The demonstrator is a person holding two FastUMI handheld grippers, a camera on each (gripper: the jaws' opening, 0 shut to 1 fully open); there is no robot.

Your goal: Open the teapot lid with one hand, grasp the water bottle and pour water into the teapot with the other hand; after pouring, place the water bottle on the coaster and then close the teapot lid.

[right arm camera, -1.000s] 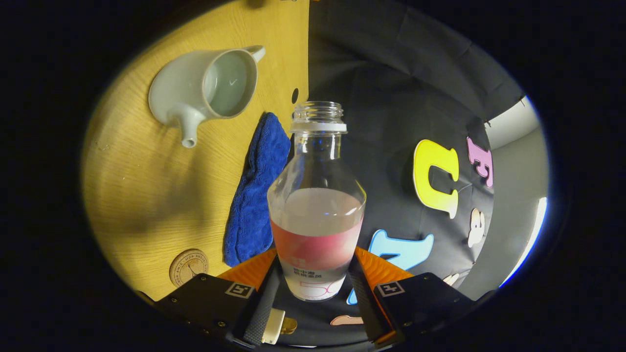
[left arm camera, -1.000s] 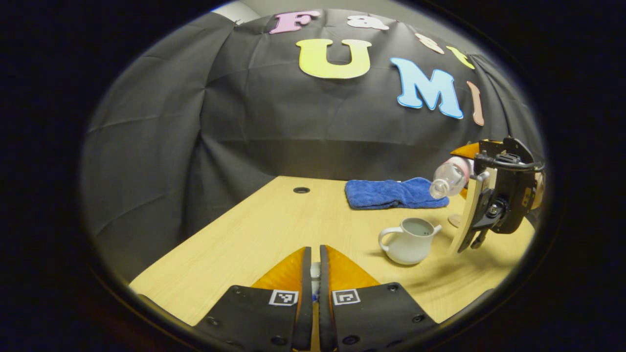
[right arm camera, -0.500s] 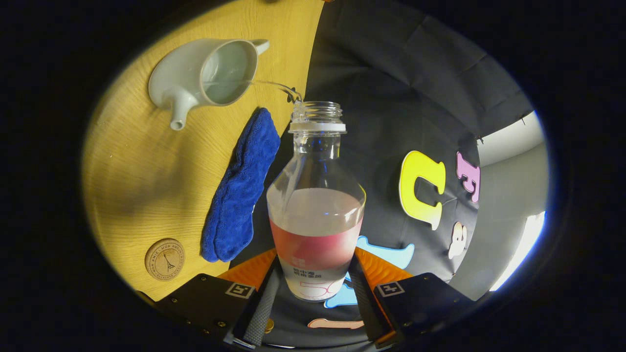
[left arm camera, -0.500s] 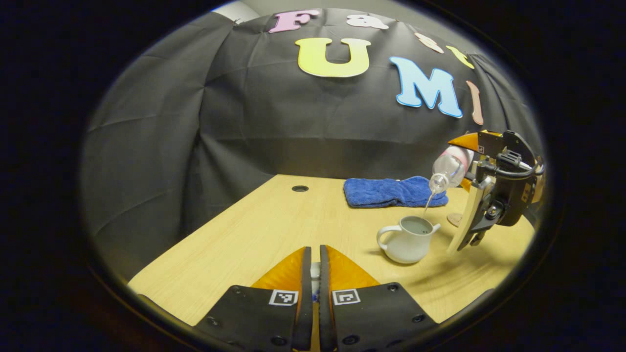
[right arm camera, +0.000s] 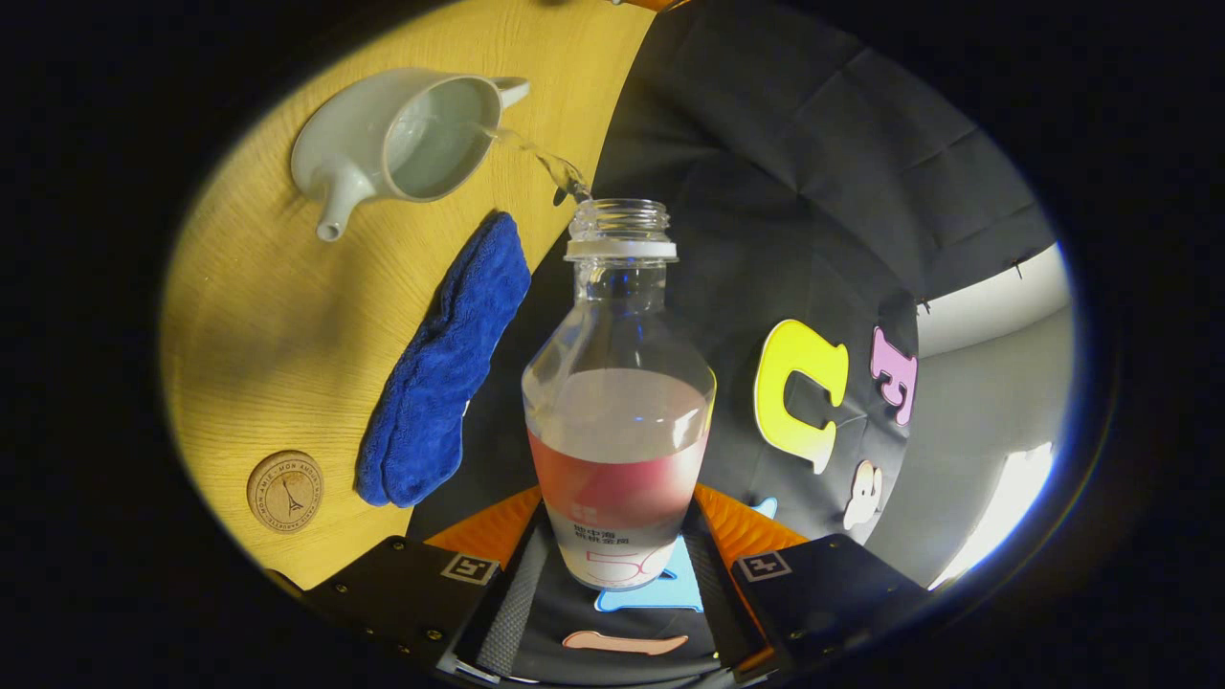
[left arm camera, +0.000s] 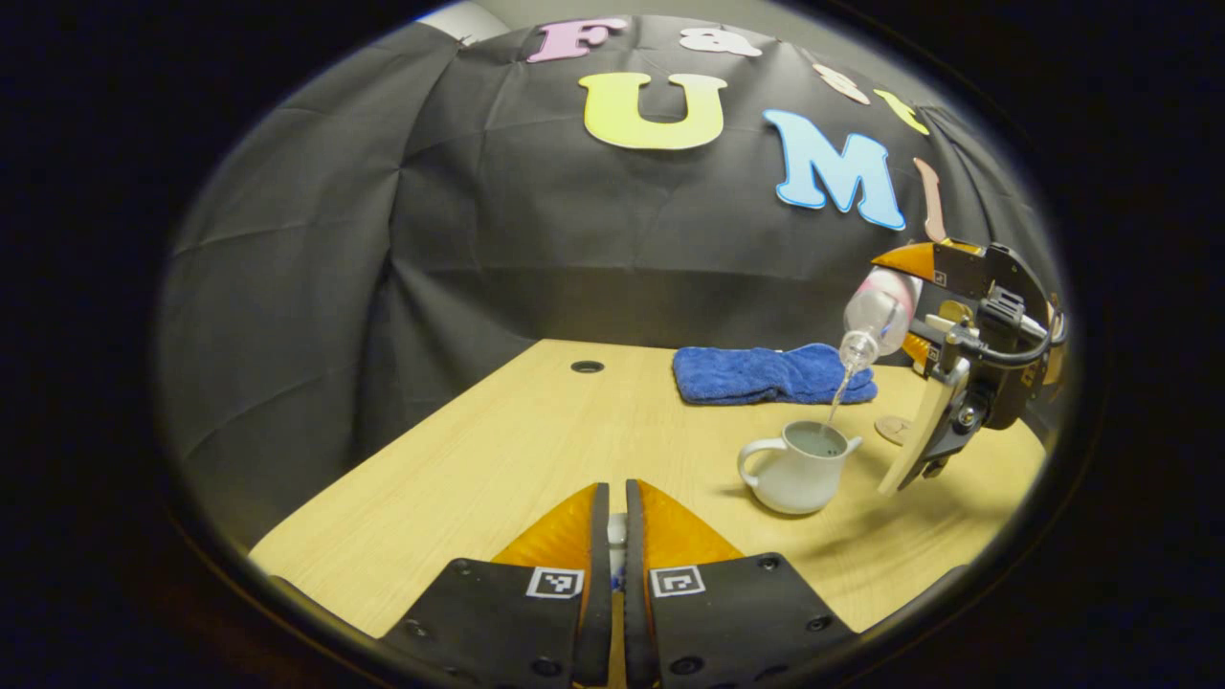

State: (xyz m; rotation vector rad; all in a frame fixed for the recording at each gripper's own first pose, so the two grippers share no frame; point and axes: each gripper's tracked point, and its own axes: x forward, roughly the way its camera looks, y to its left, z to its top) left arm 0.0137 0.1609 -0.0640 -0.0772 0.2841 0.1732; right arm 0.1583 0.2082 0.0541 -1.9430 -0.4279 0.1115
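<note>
White ceramic, the teapot (left arm camera: 797, 471) stands lidless on the wooden table (left arm camera: 517, 450) as a thin stream of water (left arm camera: 837, 392) falls into its open mouth from the tilted water bottle (right arm camera: 618, 411). The right gripper (right arm camera: 617, 550) grips the bottle's lower body, one finger pressed on each side, neck angled down above the pot; it appears farther off in the left gripper view (left arm camera: 967, 364). A blue towel (left arm camera: 770, 374) lies folded behind the teapot near the booth wall, and a round wooden coaster (right arm camera: 284, 491) sits just beside the towel's end. Nearer the front edge, the left gripper (left arm camera: 615, 536) hangs above the table, its fingers clenched on a small pale object, seemingly the lid (left arm camera: 617, 536), mostly hidden between them.
</note>
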